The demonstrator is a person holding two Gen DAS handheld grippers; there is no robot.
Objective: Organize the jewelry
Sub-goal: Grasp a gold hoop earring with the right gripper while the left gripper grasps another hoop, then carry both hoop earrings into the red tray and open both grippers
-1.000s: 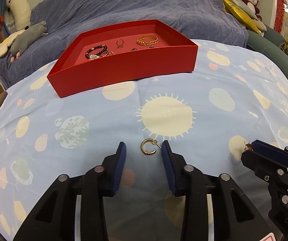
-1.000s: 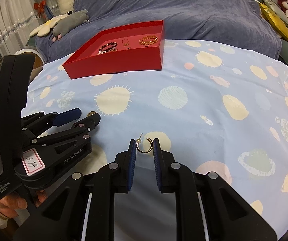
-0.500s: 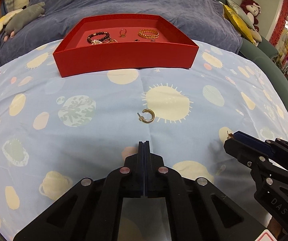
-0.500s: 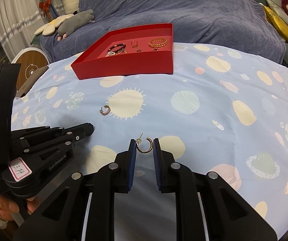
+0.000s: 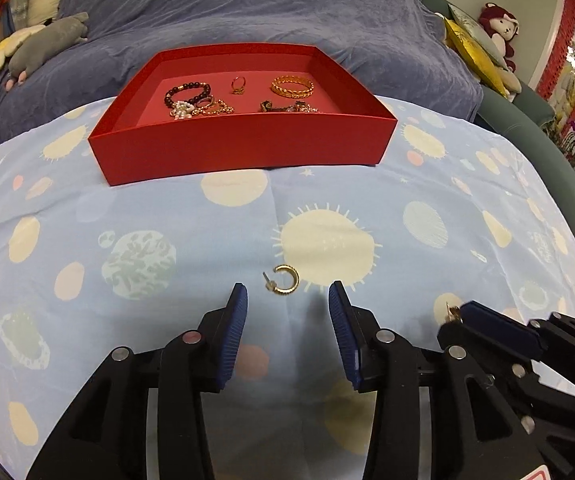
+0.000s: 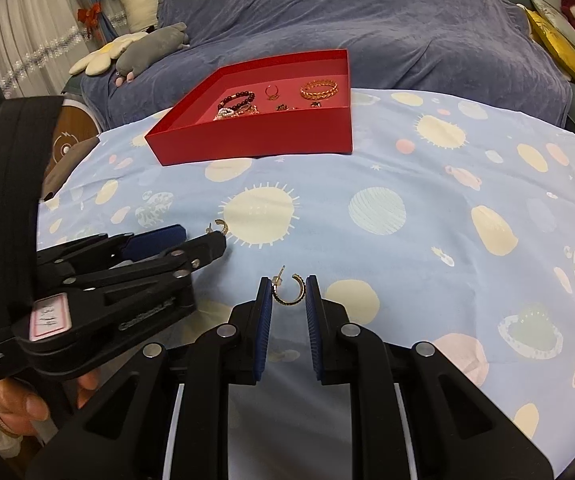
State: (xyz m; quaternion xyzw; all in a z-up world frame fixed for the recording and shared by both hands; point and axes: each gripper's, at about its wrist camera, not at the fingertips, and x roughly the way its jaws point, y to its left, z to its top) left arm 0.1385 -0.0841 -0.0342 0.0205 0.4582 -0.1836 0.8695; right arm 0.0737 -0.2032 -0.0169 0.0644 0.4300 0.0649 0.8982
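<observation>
A gold hoop earring (image 5: 284, 280) lies on the blue patterned cloth, just ahead of my open left gripper (image 5: 287, 300); it also shows in the right wrist view (image 6: 220, 226). My right gripper (image 6: 288, 286) is shut on a second gold hoop earring (image 6: 288, 291), its pads pressing both sides of the hoop. That gripper shows at the lower right of the left wrist view (image 5: 457, 314). A red tray (image 5: 243, 152) at the back holds a beaded bracelet (image 5: 187, 92), a ring (image 5: 238, 85) and a gold bangle (image 5: 292, 86).
The blue cloth (image 5: 87, 220) with sun and planet prints covers the table. Behind it stands a sofa under a purple-blue cover (image 5: 247, 8), with plush toys (image 5: 43, 46) at left and cushions (image 5: 471, 46) at right.
My left gripper closed and drew back from the earring, then opened and moved up to it again. The right gripper keeps its hold on the second earring.
</observation>
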